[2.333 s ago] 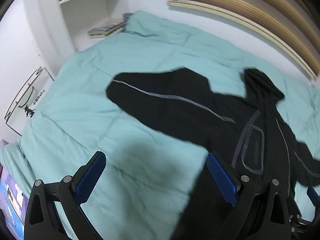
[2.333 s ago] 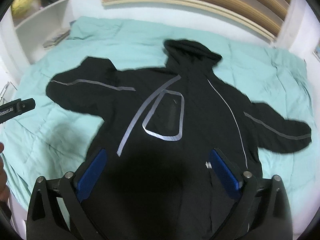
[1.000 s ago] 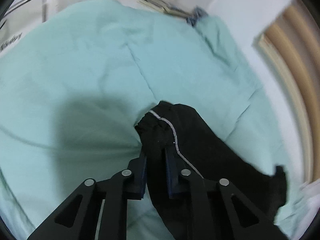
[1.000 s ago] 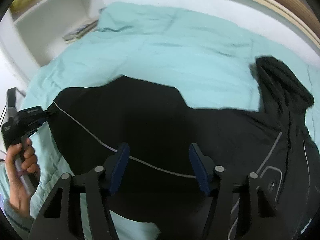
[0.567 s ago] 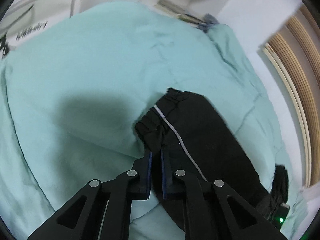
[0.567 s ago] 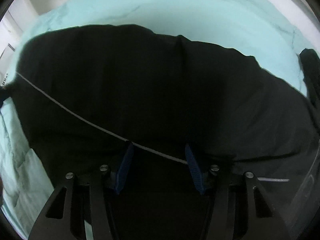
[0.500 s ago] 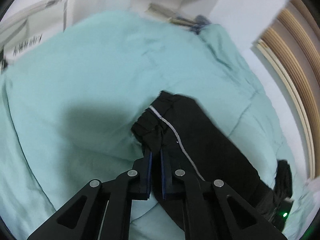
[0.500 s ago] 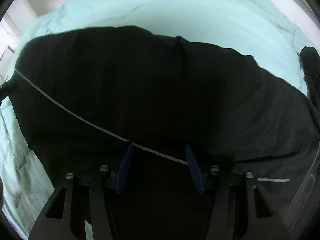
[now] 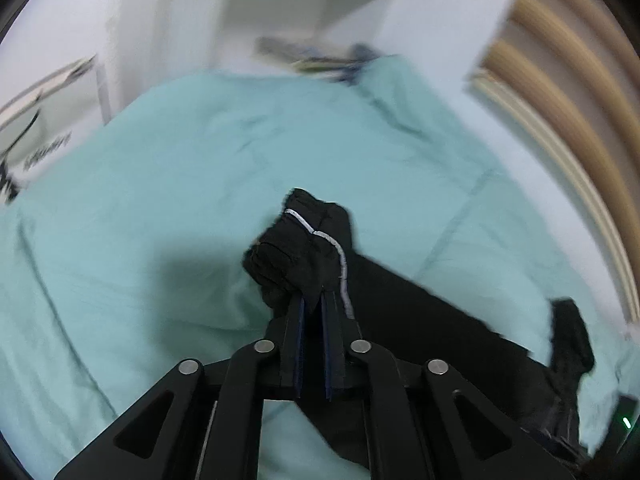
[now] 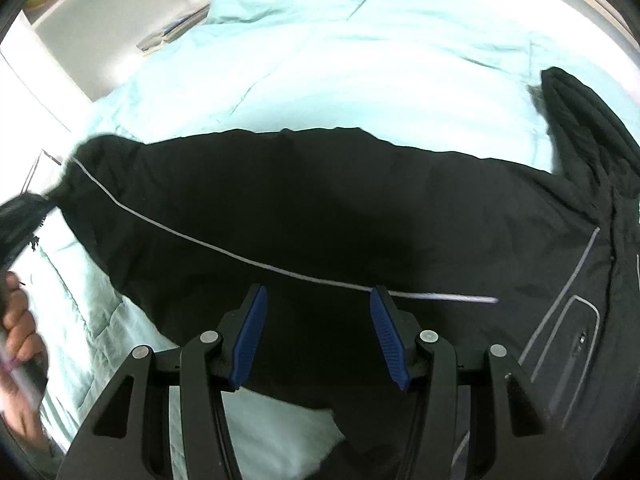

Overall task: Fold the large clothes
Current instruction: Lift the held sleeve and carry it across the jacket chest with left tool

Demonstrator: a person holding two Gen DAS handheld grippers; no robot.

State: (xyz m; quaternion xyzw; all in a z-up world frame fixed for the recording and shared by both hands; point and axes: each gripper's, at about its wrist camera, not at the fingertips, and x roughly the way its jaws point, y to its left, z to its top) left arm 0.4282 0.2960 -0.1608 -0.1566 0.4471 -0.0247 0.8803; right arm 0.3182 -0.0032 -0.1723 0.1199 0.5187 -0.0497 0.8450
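Black jacket [image 10: 320, 200] lies spread on the teal duvet [image 10: 360, 60] of the bed, hood [image 10: 580, 120] toward the headboard [image 9: 568, 92]. Left claw [image 9: 312, 304] clenched on the bunched sleeve cuff [image 9: 296, 248], raised off the duvet. Right claw [image 10: 316, 320] released, jaws apart, over the same sleeve near its grey stripe [image 10: 240, 258]. Shelf [image 10: 120, 12] beside the bed.

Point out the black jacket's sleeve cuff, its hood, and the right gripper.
Black jacket's sleeve cuff [image 9: 296, 248]: left wrist view, bunched end.
Black hood [image 10: 584, 120]: right wrist view, folded top.
Right gripper [image 10: 316, 334]: right wrist view, between blue pads.
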